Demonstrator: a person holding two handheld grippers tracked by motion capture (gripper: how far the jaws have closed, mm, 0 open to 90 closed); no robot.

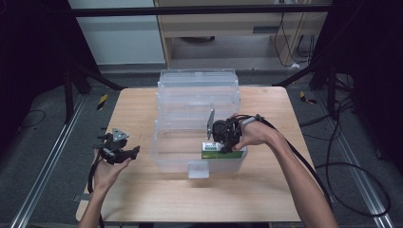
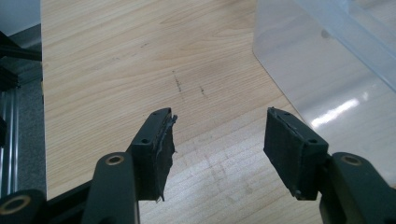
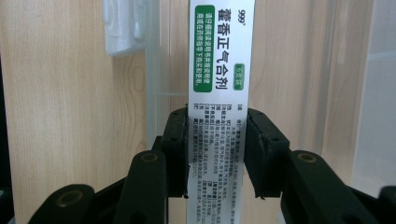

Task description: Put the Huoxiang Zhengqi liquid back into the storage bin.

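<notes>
A white and green medicine box (image 1: 212,150) with printed text lies inside the clear plastic bin (image 1: 177,156), at its front right. My right gripper (image 1: 223,142) reaches down into the bin and is shut on that box. In the right gripper view the medicine box (image 3: 219,93) stands narrow between both black pads, the right gripper (image 3: 217,154) clamping its lower half. My left gripper (image 1: 133,152) hovers over the bare table left of the bin. In the left gripper view the left gripper (image 2: 218,140) is open with nothing between its fingers.
The bin's clear lid (image 1: 198,88) is flipped open toward the back of the wooden table (image 1: 142,194). A small latch tab (image 1: 198,169) sticks out at the bin's front wall. The bin's corner (image 2: 327,70) lies to the right of the left gripper. Cables trail off the right edge.
</notes>
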